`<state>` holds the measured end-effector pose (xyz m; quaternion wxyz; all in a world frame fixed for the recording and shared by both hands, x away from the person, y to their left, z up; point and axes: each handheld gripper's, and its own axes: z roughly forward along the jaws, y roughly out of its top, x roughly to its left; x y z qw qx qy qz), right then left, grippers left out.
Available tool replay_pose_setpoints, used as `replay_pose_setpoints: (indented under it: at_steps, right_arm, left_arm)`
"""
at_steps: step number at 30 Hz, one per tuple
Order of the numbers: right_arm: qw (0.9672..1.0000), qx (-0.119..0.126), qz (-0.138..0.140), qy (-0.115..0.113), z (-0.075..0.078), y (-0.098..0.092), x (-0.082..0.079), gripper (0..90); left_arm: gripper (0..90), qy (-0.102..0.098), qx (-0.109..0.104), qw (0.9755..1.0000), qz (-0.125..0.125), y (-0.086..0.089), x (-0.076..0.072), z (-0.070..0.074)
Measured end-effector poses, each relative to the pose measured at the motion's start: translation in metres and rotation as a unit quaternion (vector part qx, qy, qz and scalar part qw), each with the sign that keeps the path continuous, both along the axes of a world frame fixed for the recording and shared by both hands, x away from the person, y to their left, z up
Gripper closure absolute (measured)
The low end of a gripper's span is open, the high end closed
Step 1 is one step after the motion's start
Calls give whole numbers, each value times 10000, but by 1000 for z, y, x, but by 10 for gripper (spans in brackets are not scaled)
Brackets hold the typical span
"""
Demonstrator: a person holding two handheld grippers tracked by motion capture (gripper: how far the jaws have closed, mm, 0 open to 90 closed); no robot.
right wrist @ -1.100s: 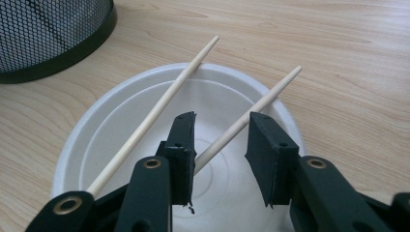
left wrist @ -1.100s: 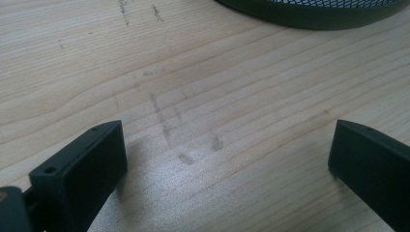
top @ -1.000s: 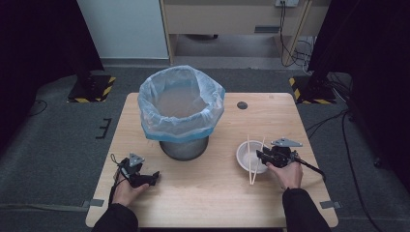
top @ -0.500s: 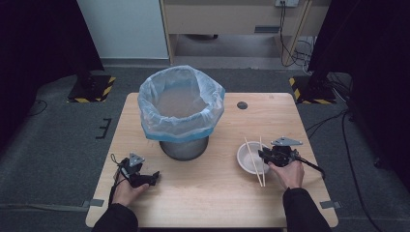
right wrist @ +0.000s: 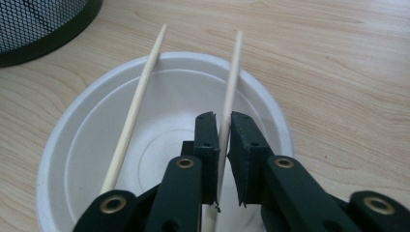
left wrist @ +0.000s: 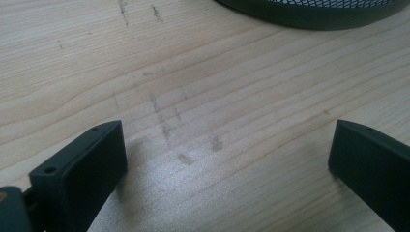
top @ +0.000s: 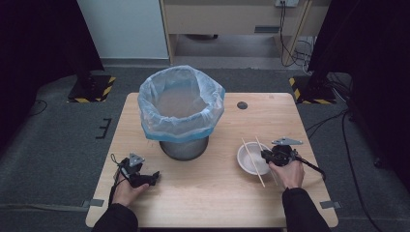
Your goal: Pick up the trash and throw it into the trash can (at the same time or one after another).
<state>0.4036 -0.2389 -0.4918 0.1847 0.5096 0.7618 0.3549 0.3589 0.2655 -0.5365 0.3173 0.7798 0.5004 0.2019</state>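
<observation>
As the high view looks down, a wooden bench [top: 212,193] carries a mesh bin [top: 183,147] lined with a blue plastic bag [top: 180,104], standing near the middle. To the right of the bin sits a white bowl [top: 251,162], and two chopsticks lie across it: the left chopstick [top: 250,159] and the right chopstick [top: 261,145]. The right tool [top: 267,155] is at the right rim of the bowl, held by the right hand [top: 288,173]. The left tool [top: 153,176] rests low over the bench, in front of the bin and to its left, in the left hand [top: 126,189]. From this height I cannot tell how the jaws stand.

The left gripper view gives this: the two black jaws of the left tool [left wrist: 227,159] are wide apart, with bare scuffed wood between them, and the dark base of the bin [left wrist: 314,9] is at the top edge.

The right gripper view shows the right tool [right wrist: 225,128] closed on the right chopstick [right wrist: 233,72], just above the inside of the bowl [right wrist: 87,130]. The left chopstick [right wrist: 138,99] lies free across the rim, apart from the jaws. The mesh of the bin [right wrist: 38,24] fills the upper left corner.
</observation>
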Motion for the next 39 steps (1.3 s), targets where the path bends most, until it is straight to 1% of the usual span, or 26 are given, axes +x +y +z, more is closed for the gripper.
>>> replay_pose_setpoints:
  at_steps: [4,11,19,25,29,35,36,37,39]
  right_arm:
    - [10000,-35,11,7,0,0,0,851]
    - [10000,-91,23,10,-1,0,1,851]
    - [9999,-96,15,44,-1,0,1,838]
    - [9998,-156,44,68,-1,0,1,856]
    - [9999,-152,21,53,1,-1,1,858]
    - [9999,-130,29,-29,3,-2,1,858]
    - [9999,-99,7,-21,4,-2,1,859]
    - [9999,-85,16,-78,5,-3,1,858]
    - [9999,-56,1,-94,7,-3,0,858]
  left_arm:
    - [0,0,0,10000,1,0,0,0]
    - [0,1,1,10000,-1,0,0,0]
    - [0,0,0,10000,0,0,0,0]
    - [0,-1,0,10000,1,0,0,0]
    - [0,0,0,10000,0,0,0,0]
    - [0,0,1,10000,0,0,0,0]
    - [0,0,0,10000,1,0,0,0]
    - [0,1,0,10000,0,0,0,0]
    - [0,0,0,10000,0,0,0,0]
